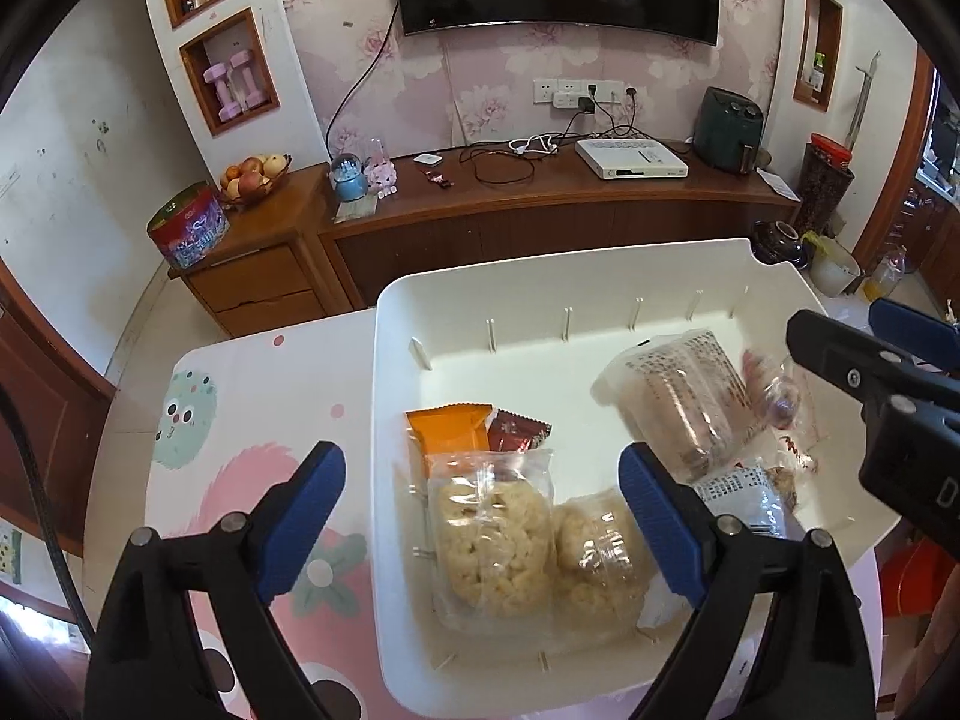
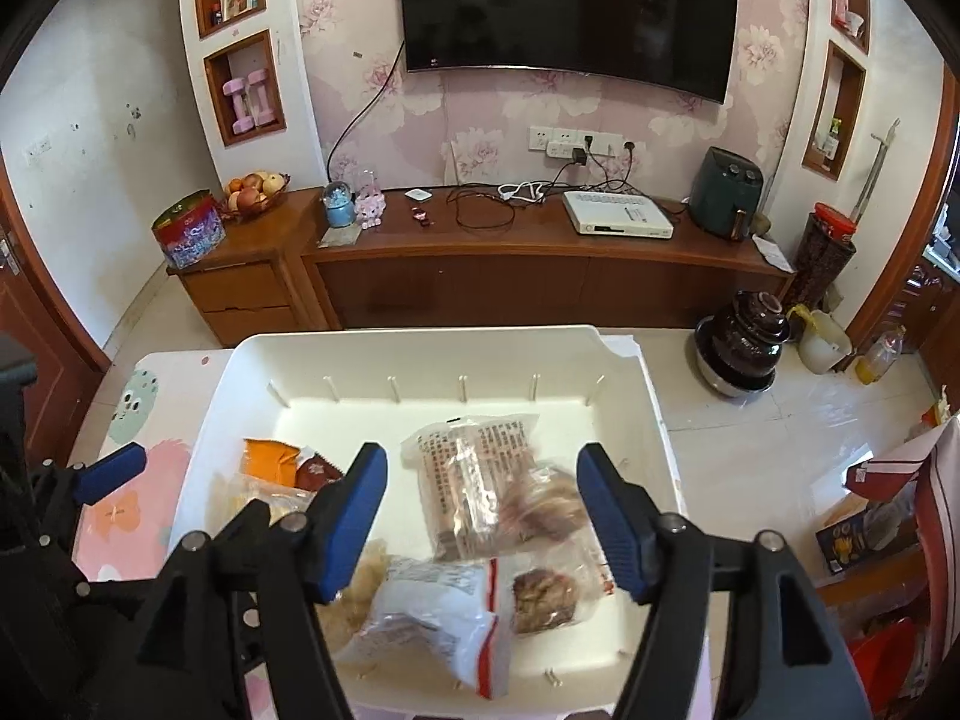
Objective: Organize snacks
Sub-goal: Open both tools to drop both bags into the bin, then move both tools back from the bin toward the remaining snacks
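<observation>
Your left tool (image 1: 480,516) stands wide and holds nothing, one blue pad outside the white plastic bin's (image 1: 384,372) wall, the other inside; two clear bags of pale puffed-rice cakes (image 1: 498,546) lie below, at its 12 o'clock. Your right tool (image 2: 483,510) is also spread and empty over clear packets of brown snacks (image 2: 480,480). Both point steeply down, I judge, because the snacks rest loose on the bin floor on the cartoon-printed worktop (image 1: 252,420).
</observation>
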Tool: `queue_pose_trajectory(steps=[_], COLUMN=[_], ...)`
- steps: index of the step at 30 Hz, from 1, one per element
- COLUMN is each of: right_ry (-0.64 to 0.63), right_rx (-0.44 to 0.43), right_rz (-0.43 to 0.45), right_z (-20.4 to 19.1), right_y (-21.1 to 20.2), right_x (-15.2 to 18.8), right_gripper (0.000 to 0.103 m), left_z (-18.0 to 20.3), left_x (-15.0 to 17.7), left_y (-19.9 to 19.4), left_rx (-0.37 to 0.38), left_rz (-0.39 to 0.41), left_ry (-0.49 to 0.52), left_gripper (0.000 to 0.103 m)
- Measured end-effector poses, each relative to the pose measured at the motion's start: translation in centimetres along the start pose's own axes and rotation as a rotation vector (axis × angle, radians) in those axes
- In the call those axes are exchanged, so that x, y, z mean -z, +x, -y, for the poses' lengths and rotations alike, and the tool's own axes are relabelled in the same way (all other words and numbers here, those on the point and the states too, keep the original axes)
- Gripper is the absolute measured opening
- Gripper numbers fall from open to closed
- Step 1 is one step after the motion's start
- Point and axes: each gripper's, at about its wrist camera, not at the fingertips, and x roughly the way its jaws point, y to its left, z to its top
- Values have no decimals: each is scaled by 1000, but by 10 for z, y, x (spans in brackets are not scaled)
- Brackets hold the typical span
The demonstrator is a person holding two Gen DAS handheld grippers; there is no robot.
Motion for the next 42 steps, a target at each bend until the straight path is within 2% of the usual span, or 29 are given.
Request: queue_pose_trajectory(steps=[10, 18, 29, 42], right_ry=[43, 83, 46, -47], right_rx=[-33, -58, -76, -104], right_rz=[2, 45, 142, 227], right_z=[5, 11, -8, -42], right_y=[-30, -82, -164, -223], right_x=[11, 28, 71, 118], right_gripper=[66, 66, 66, 66], left_z=[1, -4, -24, -50], left_x=[12, 34, 82, 136], left_y=[-44, -99, -186, -250], left_rx=[-15, -26, -44, -44], left_rz=[64, 111, 209, 282], left_ry=[29, 37, 57, 33], left_gripper=[92, 92, 92, 93])
